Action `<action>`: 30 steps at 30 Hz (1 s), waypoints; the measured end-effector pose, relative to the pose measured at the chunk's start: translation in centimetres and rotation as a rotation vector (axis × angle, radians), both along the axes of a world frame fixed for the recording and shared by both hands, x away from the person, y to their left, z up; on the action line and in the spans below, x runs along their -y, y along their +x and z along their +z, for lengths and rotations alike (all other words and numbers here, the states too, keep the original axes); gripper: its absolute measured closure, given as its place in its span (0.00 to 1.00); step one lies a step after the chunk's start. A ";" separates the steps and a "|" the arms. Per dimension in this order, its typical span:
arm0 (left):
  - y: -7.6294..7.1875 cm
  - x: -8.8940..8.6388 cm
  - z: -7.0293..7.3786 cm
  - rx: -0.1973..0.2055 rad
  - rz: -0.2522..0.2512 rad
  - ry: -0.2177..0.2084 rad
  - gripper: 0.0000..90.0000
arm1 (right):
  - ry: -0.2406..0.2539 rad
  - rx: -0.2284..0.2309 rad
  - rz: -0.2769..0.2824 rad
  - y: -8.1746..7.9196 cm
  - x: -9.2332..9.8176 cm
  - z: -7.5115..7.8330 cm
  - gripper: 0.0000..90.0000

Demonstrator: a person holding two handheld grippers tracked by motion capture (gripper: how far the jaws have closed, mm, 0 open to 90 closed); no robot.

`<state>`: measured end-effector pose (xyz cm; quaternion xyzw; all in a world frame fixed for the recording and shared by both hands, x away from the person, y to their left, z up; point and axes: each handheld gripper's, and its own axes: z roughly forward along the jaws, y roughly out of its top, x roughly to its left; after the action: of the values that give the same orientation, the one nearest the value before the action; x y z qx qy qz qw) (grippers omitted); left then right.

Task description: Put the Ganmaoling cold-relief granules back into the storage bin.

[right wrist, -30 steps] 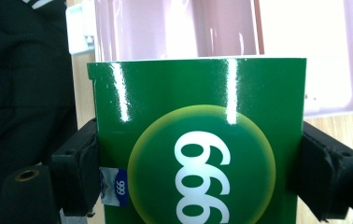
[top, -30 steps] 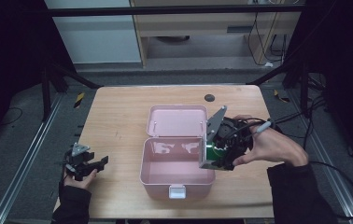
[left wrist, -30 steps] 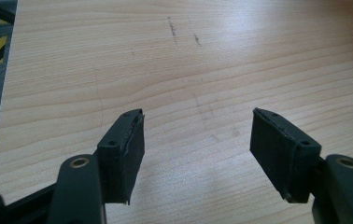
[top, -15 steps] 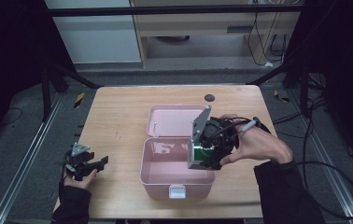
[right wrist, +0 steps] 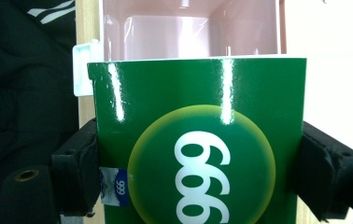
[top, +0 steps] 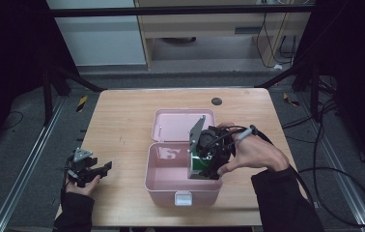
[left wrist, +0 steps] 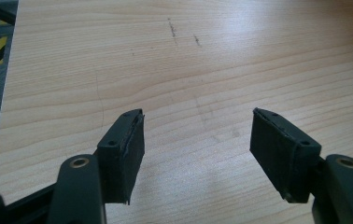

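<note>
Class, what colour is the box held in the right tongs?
Glossy green box, with white digits in a yellow-edged circle; clearest in the right gripper view.

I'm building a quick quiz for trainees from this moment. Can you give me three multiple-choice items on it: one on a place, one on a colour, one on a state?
1. Where is the right gripper holding the carton?
A. over the open box
B. over the floor
C. beside the left gripper

2. What colour is the box?
A. blue
B. pink
C. black

3. How do the left gripper's jaws stand?
A. shut on the carton
B. shut on the lid
C. open, with nothing between them

Answers:
1. A: the high view shows the carton above the box's hollow.
2. B: walls and raised lid are pink.
3. C: the left gripper view shows bare table between the pads.
</note>
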<state>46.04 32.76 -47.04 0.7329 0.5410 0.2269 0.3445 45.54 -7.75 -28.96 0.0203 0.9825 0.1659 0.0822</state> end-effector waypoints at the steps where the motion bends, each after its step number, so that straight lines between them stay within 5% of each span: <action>1: 0.0 0.0 0.0 0.000 0.000 0.000 0.39 | -0.002 -0.004 0.001 0.0 -0.1 -0.2 0.18; 17: 0.0 -0.1 0.1 0.002 0.001 0.000 0.39 | -0.060 -0.007 0.010 0.1 -1.2 -1.9 0.18; 30: 0.0 -0.1 0.1 0.004 0.002 0.002 0.39 | -0.057 -0.019 0.007 0.2 -1.1 -3.2 0.18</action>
<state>46.00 32.83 -46.96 0.7321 0.5410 0.2292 0.3446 45.76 -6.66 -32.18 0.0160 0.9876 0.1379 0.0729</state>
